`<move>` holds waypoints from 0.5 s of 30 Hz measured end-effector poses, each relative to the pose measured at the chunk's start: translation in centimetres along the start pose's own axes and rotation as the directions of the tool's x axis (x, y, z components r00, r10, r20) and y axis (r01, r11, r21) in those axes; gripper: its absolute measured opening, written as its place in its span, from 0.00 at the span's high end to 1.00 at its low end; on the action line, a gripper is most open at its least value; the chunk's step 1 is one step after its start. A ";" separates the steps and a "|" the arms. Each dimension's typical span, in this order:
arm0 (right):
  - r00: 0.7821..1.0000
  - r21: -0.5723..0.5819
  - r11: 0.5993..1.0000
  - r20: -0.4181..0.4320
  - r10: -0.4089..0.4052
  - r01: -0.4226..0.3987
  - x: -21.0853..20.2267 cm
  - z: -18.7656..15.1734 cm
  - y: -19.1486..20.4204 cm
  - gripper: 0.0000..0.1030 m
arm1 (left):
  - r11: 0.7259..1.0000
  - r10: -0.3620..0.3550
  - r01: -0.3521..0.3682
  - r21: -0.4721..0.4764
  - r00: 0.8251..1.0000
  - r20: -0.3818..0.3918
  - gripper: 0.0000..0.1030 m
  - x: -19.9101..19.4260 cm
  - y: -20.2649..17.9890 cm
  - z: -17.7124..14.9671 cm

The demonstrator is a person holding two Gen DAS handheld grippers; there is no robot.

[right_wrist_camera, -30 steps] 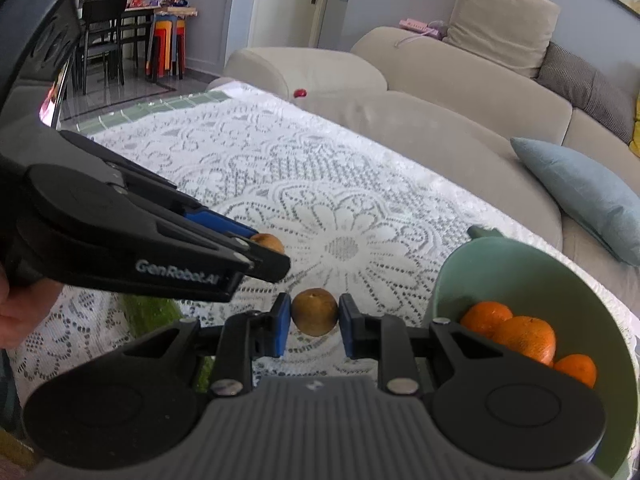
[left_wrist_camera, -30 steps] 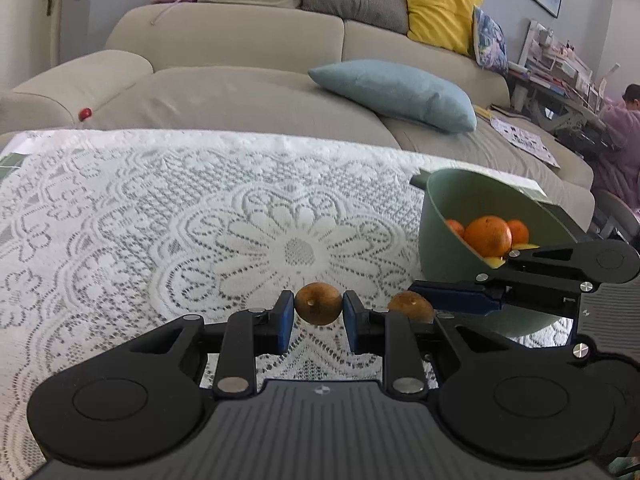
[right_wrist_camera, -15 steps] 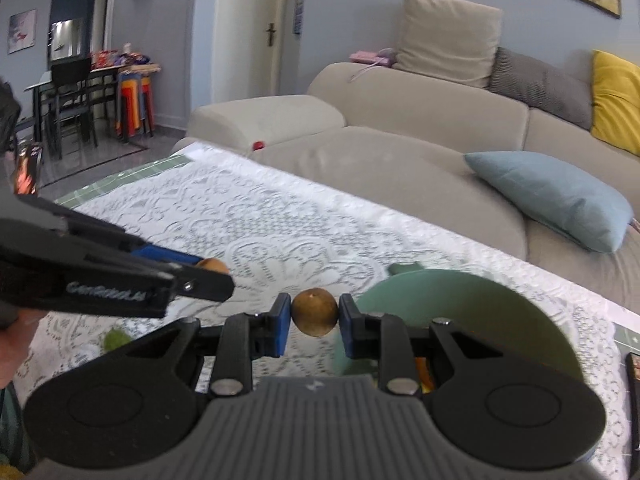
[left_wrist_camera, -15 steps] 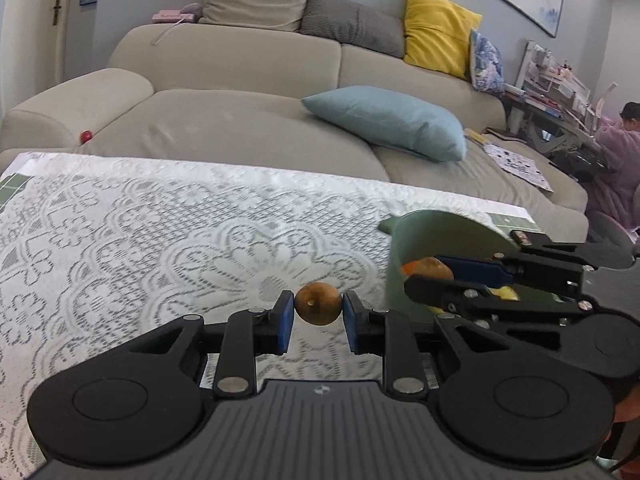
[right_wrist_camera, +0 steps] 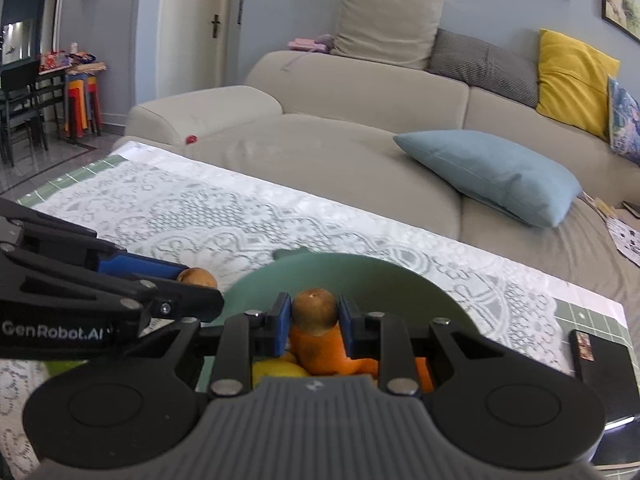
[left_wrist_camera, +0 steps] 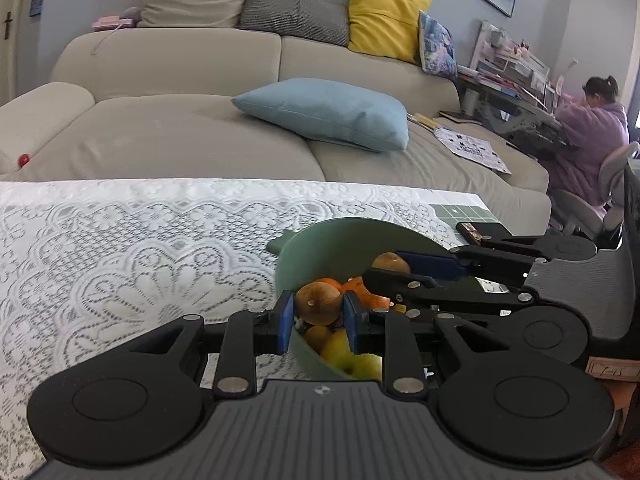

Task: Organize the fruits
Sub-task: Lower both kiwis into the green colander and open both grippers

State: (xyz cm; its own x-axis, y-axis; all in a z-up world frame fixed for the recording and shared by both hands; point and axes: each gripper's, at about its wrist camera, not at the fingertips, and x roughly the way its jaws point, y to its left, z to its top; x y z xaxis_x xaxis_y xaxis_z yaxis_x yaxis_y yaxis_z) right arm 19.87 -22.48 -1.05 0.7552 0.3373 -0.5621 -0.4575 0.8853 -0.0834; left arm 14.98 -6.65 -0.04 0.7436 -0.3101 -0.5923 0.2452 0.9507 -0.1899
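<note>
A small brown round fruit (left_wrist_camera: 318, 303) sits pinched between the blue pads of my left gripper (left_wrist_camera: 319, 316), which is shut on it just above the near rim of the green bowl (left_wrist_camera: 340, 236). My right gripper (right_wrist_camera: 314, 320) is shut on a second brown fruit (right_wrist_camera: 314, 307) and hangs over the bowl (right_wrist_camera: 352, 276). Oranges (right_wrist_camera: 316, 350) and a yellow fruit (left_wrist_camera: 340, 346) lie inside the bowl. In the left wrist view the right gripper (left_wrist_camera: 394, 270) reaches in from the right with its fruit (left_wrist_camera: 390, 263). In the right wrist view the left gripper (right_wrist_camera: 200, 286) comes from the left with its fruit (right_wrist_camera: 197, 277).
The bowl stands on a white lace tablecloth (left_wrist_camera: 120, 260) near the table's right end. A dark phone-like object (right_wrist_camera: 600, 364) lies right of the bowl. Behind the table runs a beige sofa (left_wrist_camera: 180, 120) with a blue cushion (left_wrist_camera: 328, 112). A person (left_wrist_camera: 592, 128) sits at a desk, far right.
Both grippers have carried their brown fruits up and to the right, from over the lace cloth to above the green bowl. Neither grip has changed.
</note>
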 end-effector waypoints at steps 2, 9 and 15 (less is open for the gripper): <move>1.000 0.002 1.000 -0.011 -0.012 0.012 0.2 -0.2 -0.5 0.79 | 1.000 -0.007 0.007 -0.001 1.000 -0.012 0.72 0.7 -0.2 0.2; 0.999 0.012 1.000 -0.046 -0.020 0.020 1.2 -0.7 -1.7 0.79 | 1.000 -0.002 0.002 -0.006 0.998 -0.058 0.72 2.9 -0.3 0.0; 0.998 0.006 1.000 -0.055 -0.026 0.027 2.0 -0.8 -1.8 0.79 | 1.000 0.004 -0.005 -0.008 0.997 -0.081 0.72 4.0 0.0 -0.2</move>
State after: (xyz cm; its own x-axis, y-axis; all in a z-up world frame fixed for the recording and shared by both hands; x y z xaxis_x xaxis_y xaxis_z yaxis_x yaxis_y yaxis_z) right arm 21.83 -23.71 -2.68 0.7403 0.2958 -0.6037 -0.4343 0.8959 -0.0937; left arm 17.86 -7.93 -2.55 0.6918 -0.3051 -0.6544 0.2368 0.9521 -0.1935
